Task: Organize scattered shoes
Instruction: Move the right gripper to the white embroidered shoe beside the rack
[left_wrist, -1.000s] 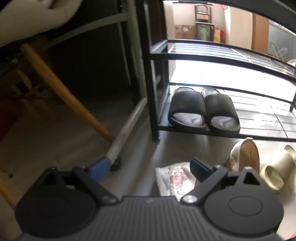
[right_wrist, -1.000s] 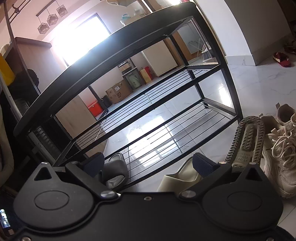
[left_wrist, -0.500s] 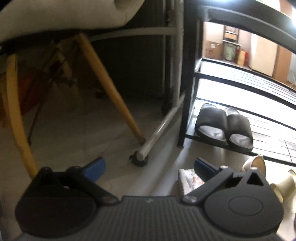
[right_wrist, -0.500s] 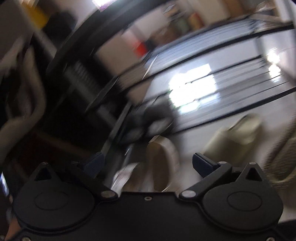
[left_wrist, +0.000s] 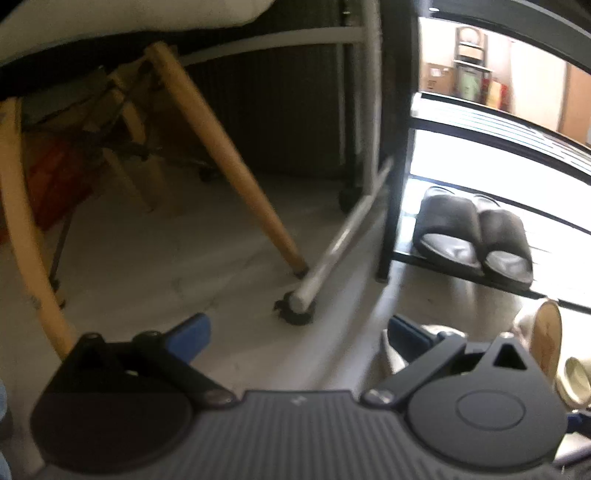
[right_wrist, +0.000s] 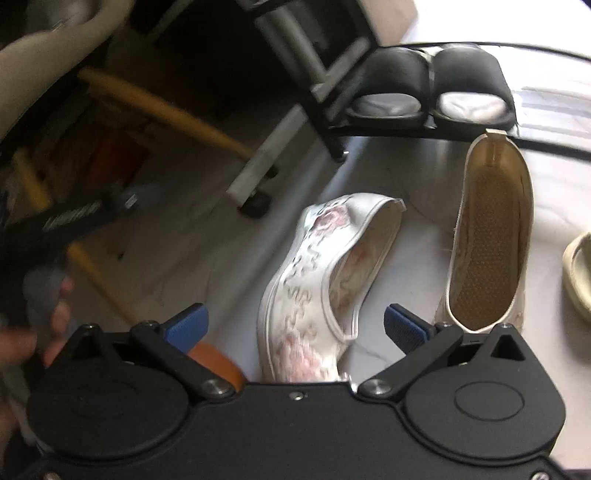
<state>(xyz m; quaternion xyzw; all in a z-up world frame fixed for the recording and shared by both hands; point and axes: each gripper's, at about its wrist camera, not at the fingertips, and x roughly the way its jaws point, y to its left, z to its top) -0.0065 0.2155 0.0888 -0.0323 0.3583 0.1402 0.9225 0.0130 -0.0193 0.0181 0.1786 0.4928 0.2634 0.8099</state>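
Observation:
A white floral slip-on shoe (right_wrist: 314, 288) lies on its side on the pale floor, between the fingers of my right gripper (right_wrist: 295, 328). That gripper is open and its blue pads do not touch the shoe. The matching shoe (right_wrist: 487, 240) with a tan insole lies just to the right. A pair of black slides (right_wrist: 428, 85) sits on the bottom shelf of the black rack (right_wrist: 332, 125). My left gripper (left_wrist: 295, 334) is open over bare floor, with the black slides (left_wrist: 472, 236) and the tan-soled shoe (left_wrist: 546, 339) off to its right.
A cream slipper (right_wrist: 576, 273) lies at the right edge. A chair's wooden legs (left_wrist: 229, 166) and a white wheeled frame (left_wrist: 332, 254) stand left of the rack. A person's hand (right_wrist: 48, 306) holding the other gripper shows at the left. An orange object (right_wrist: 214, 358) sits under the right gripper's left finger.
The right gripper has swung down and left, from facing the rack to hanging over the floral shoe. The left gripper's view has shifted left, so the rack now sits further right.

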